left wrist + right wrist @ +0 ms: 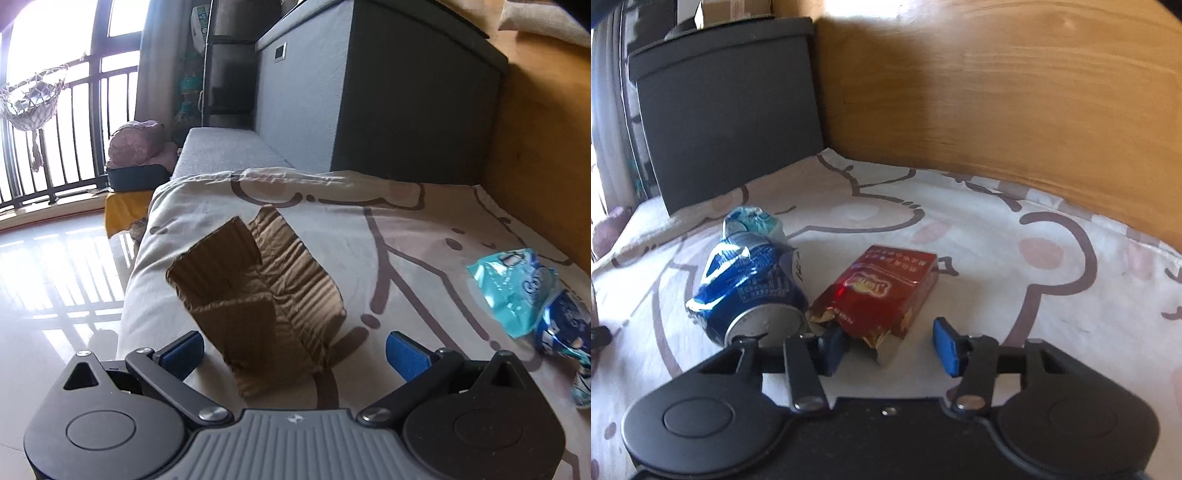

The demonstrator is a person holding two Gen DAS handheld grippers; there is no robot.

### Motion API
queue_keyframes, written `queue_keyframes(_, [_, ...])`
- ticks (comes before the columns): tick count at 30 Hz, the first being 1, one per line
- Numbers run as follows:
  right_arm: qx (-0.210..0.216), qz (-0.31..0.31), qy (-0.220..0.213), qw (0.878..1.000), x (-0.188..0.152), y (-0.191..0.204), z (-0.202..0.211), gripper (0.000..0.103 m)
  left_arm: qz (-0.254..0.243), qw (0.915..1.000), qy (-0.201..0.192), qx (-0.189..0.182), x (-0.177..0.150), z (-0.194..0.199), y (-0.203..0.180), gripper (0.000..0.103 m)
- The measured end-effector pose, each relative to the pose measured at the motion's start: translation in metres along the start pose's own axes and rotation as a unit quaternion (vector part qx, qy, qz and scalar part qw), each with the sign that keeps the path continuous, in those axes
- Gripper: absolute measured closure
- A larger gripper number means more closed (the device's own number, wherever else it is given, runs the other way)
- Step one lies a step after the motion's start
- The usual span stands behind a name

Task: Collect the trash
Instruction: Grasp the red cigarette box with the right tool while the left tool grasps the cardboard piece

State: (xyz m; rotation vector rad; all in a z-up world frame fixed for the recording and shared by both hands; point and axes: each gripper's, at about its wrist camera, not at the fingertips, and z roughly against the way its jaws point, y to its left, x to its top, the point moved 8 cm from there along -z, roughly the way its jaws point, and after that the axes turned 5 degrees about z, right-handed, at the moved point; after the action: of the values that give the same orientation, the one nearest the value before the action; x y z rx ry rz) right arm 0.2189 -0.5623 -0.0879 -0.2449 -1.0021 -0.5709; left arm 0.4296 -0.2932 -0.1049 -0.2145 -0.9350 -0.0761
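A torn piece of brown corrugated cardboard lies on the patterned bed sheet. My left gripper is open, its blue pads on either side of the cardboard's near end, not touching it. A light blue plastic wrapper and a crushed blue can lie at the right. In the right wrist view the crushed blue can lies beside a torn red cigarette pack, with the blue wrapper behind the can. My right gripper is open around the pack's near end.
A dark storage box stands at the head of the bed against a wooden headboard. The bed's left edge drops to a shiny tiled floor. A balcony railing and a stuffed toy are at far left.
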Motion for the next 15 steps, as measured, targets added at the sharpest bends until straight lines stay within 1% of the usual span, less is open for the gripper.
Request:
queue_keyframes(1, [0.007, -0.002, -0.002, 1.000, 0.000, 0.000, 0.001, 0.063, 0.000, 1.0000, 0.000, 0.008, 0.002, -0.002, 0.001, 0.000])
queue_keyframes(3, [0.011, -0.006, -0.004, 1.000, -0.001, -0.001, 0.002, 0.071, 0.006, 0.9997, -0.005, 0.024, 0.007, -0.006, 0.004, 0.000])
queue_keyframes(5, [0.014, -0.013, -0.006, 1.000, -0.001, -0.003, 0.004, 0.075, 0.016, 0.9992, -0.012, 0.036, 0.011, -0.008, 0.008, 0.000])
queue_keyframes(6, [0.016, -0.016, -0.007, 1.000, -0.002, -0.003, 0.005, 0.078, 0.020, 0.9989, -0.015, 0.039, 0.013, -0.008, 0.010, 0.000])
queue_keyframes(7, [0.017, -0.017, -0.007, 1.000, -0.003, -0.004, 0.006, 0.085, 0.024, 0.9987, -0.019, 0.040, 0.015, -0.008, 0.012, 0.000])
queue_keyframes(8, [0.018, -0.018, -0.007, 1.000, -0.003, -0.004, 0.007, 0.087, 0.026, 0.9985, -0.024, 0.040, 0.017, -0.007, 0.013, 0.000])
queue_keyframes(9, [0.018, -0.020, -0.007, 1.000, -0.004, -0.005, 0.008, 0.088, 0.027, 0.9984, -0.030, 0.039, 0.018, -0.005, 0.014, 0.004])
queue_keyframes(10, [0.019, -0.021, -0.008, 1.000, -0.005, -0.005, 0.009, 0.089, 0.027, 0.9983, -0.034, 0.037, 0.019, -0.003, 0.014, 0.010])
queue_keyframes(11, [0.020, -0.024, -0.009, 0.999, -0.005, -0.006, 0.010, 0.089, 0.025, 0.9984, -0.038, 0.035, 0.019, -0.001, 0.013, 0.013])
queue_keyframes(14, [0.020, -0.029, -0.013, 0.999, -0.007, -0.008, 0.015, 0.090, 0.005, 0.9984, -0.045, 0.034, 0.021, 0.004, 0.009, 0.024])
queue_keyframes(15, [0.020, -0.030, -0.015, 0.999, -0.007, -0.008, 0.016, 0.090, -0.004, 0.9983, -0.048, 0.031, 0.022, 0.006, 0.008, 0.029])
